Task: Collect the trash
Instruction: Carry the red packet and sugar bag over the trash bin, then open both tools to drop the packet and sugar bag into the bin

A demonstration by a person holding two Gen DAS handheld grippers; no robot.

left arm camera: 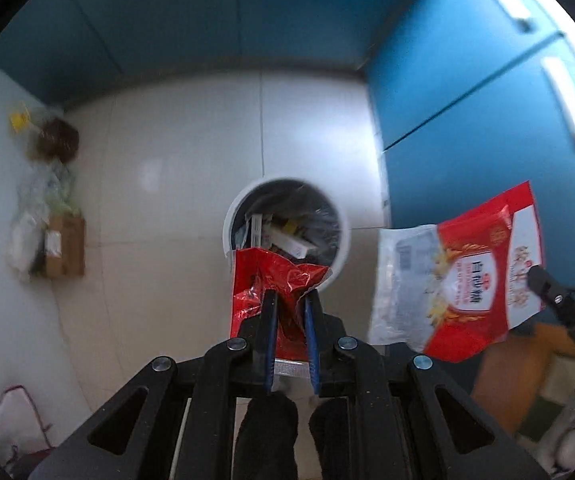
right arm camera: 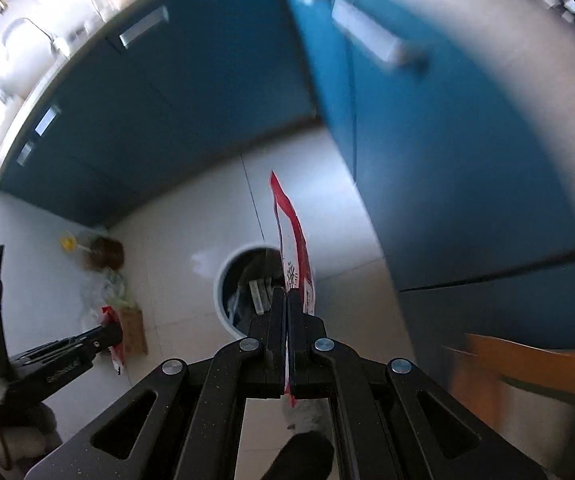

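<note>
A round white trash bin [left arm camera: 346, 236] stands on the tiled floor, part full of boxes and wrappers; it also shows in the right wrist view [right arm camera: 220, 280]. My left gripper [left arm camera: 290, 298] is shut on a crumpled red foil wrapper [left arm camera: 273, 280], held just above the bin's near rim. My right gripper [right arm camera: 287, 294] is shut on a red and white sugar bag [right arm camera: 293, 236], seen edge-on above the bin. In the left wrist view the sugar bag [left arm camera: 459, 276] hangs to the right of the bin, with my right gripper's finger [left arm camera: 543, 282] on its edge.
Blue cabinets [left arm camera: 467, 92] close in the bin at the back and right. A pile of bags and a cardboard box [left arm camera: 63, 244] lies by the left wall. An orange-brown piece of furniture [right arm camera: 527, 364] is at the lower right. My left gripper's body [right arm camera: 67, 354] shows at lower left.
</note>
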